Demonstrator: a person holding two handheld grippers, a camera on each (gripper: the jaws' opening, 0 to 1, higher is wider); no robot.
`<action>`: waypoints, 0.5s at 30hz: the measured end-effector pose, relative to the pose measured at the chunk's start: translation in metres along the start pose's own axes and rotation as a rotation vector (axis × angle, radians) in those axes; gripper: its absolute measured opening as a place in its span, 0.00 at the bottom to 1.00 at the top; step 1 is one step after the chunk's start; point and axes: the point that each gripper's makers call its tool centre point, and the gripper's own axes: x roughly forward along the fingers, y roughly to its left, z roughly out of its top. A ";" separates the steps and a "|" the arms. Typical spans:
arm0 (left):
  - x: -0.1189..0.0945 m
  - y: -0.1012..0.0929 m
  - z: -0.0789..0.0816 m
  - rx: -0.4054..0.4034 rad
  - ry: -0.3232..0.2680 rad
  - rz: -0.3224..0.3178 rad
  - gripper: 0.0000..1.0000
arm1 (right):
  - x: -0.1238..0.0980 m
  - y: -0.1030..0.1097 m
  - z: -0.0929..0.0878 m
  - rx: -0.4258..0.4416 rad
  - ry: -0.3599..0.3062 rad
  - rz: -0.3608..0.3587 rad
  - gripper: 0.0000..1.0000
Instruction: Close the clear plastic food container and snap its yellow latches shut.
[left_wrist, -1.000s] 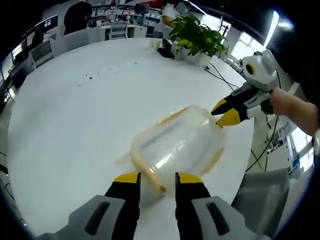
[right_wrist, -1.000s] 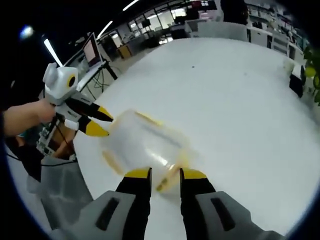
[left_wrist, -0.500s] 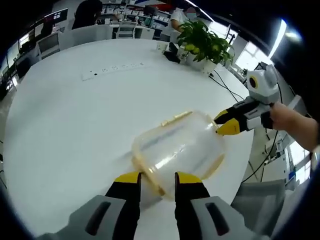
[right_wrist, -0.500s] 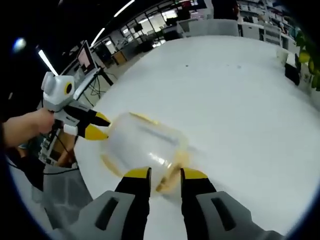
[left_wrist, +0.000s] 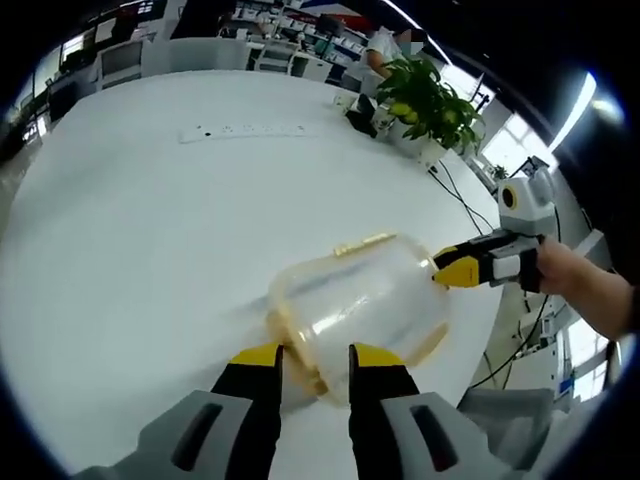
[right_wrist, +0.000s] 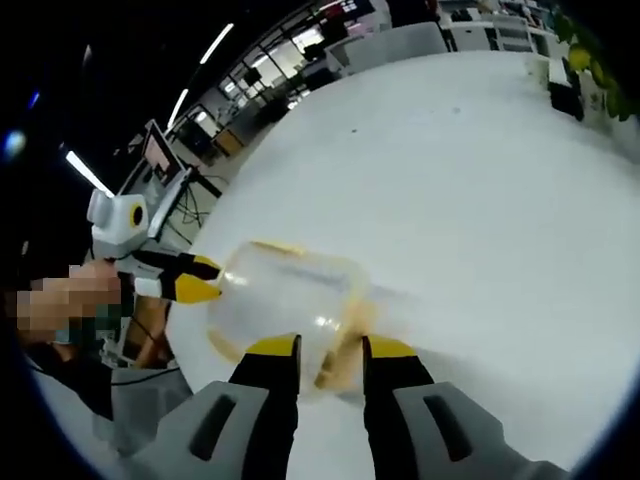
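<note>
Left gripper view: one clear plastic container (left_wrist: 362, 305) with yellow latches is seen on the white round table (left_wrist: 130, 230), just below centre. One potted plant (left_wrist: 425, 98) and one power strip (left_wrist: 243, 130) are seen at 12 to 1 o'clock. Left gripper (left_wrist: 312, 358) at 6 o'clock: jaws a narrow gap apart, a yellow latch (left_wrist: 304, 366) on the container's near rim is seen between the tips; whether it is pinched cannot be told. Right gripper (left_wrist: 452, 269) enters from 3 o'clock, tips nearly together, touching the container's far edge; a hand (left_wrist: 575, 290) is seen behind it. Versus 1.0 s ago the right gripper's tips are closer together and the container is less blurred.

Right gripper view: the one container (right_wrist: 288, 310) is seen just below centre. Right gripper (right_wrist: 330, 350) at 6 o'clock, narrow gap, a yellow latch (right_wrist: 345, 352) between the tips, grip cannot be told. Left gripper (right_wrist: 205, 280) at 9 o'clock touches the container's far end. One monitor (right_wrist: 160, 155) is seen at 10 o'clock.
</note>
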 end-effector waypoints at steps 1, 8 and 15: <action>0.000 0.000 0.000 -0.011 -0.002 -0.003 0.19 | 0.000 0.000 0.000 0.009 -0.001 0.001 0.21; 0.001 0.000 -0.003 -0.057 -0.006 -0.020 0.18 | 0.001 -0.002 0.000 0.058 -0.011 0.019 0.20; 0.001 -0.001 -0.004 -0.068 0.000 -0.019 0.18 | 0.001 -0.002 0.000 0.096 -0.027 0.042 0.19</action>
